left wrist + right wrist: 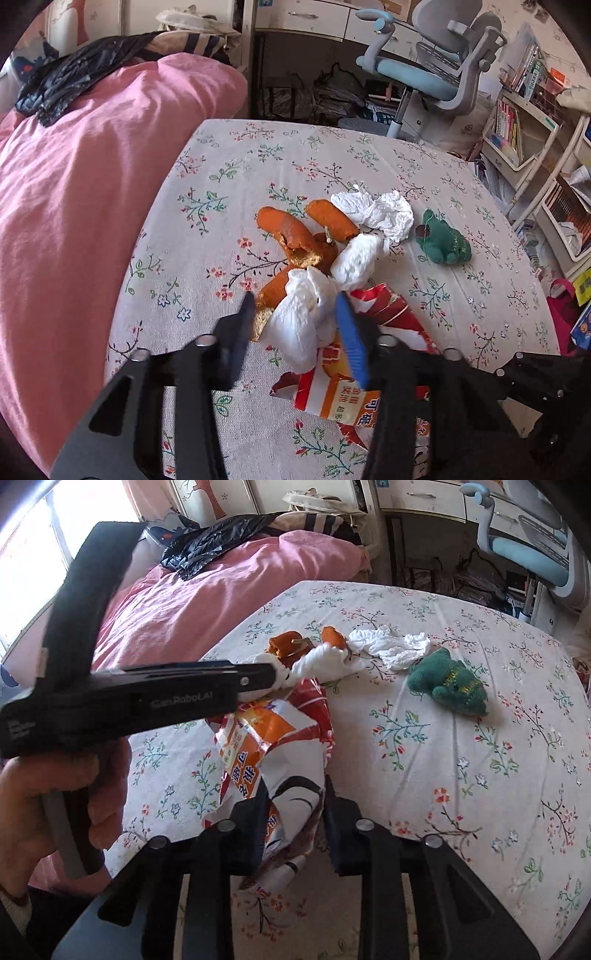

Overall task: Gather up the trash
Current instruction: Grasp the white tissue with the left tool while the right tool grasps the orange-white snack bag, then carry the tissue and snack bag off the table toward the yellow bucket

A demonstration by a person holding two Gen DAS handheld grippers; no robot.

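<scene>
At lower centre of the left view, a crumpled white tissue (301,325) is clamped in the left gripper (295,314); the torn orange-and-red snack bag (273,753) is pinched by the right gripper (291,805).

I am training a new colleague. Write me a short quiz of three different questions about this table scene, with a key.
1. True or false: the left gripper has a crumpled white tissue between its fingers.
2. What does the right gripper grip? A) the green plush toy B) the red and orange snack bag C) the orange peel
3. Fill in: the black plastic bag lies on the ____ blanket, not on the floral tablecloth.

Key: 1 true; 2 B; 3 pink.
</scene>
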